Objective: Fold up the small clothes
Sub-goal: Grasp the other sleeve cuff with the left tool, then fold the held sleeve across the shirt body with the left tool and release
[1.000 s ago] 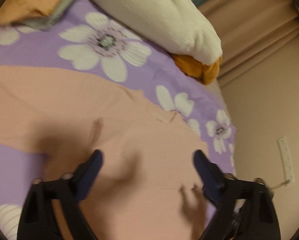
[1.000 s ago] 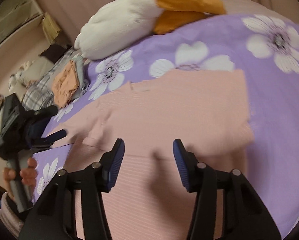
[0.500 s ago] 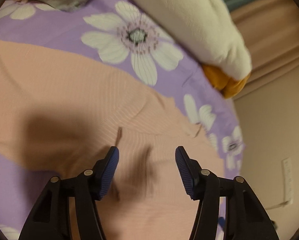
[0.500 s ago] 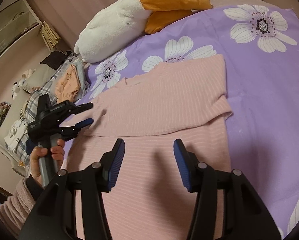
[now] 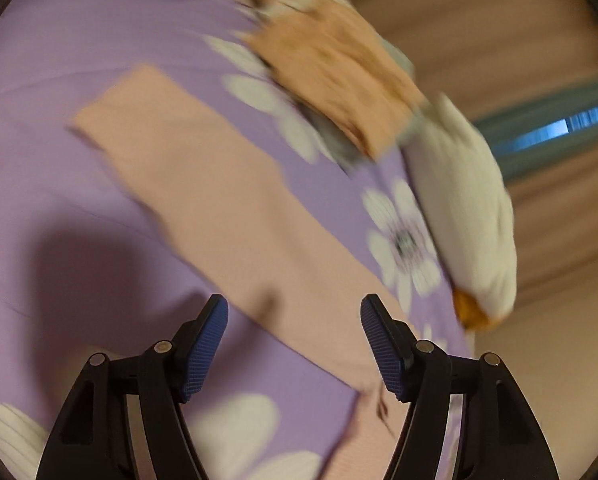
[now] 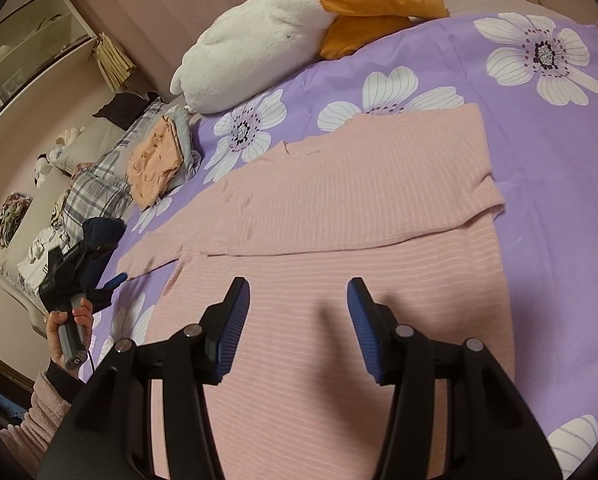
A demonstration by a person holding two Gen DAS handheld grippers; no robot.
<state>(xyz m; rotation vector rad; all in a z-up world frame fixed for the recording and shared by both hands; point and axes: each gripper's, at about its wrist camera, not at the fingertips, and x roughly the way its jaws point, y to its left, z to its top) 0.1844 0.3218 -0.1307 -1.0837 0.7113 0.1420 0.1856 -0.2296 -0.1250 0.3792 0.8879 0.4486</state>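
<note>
Swung left gripper (image 5: 294,340), jaws just reopened and empty, out over unfolded left sleeve (image 5: 171,152); right gripper (image 6: 297,322) apart, grasping nothing.

Pink ribbed top (image 6: 339,208) on purple flowered sheet (image 6: 547,152)

A pink ribbed knit top (image 6: 339,216) lies flat on a bed under a purple sheet printed with white flowers (image 6: 559,184), its right sleeve folded across the body. The right claw (image 6: 298,300) hangs just above the lower part of the top, its blue-padded jaws apart with nothing between them. At the far left a hand (image 6: 69,322) grips the left claw (image 6: 111,280) beside the top's left sleeve. Behind lie a white plush goose with orange beak (image 6: 267,40) and a folded orange garment (image 6: 155,160).
</note>
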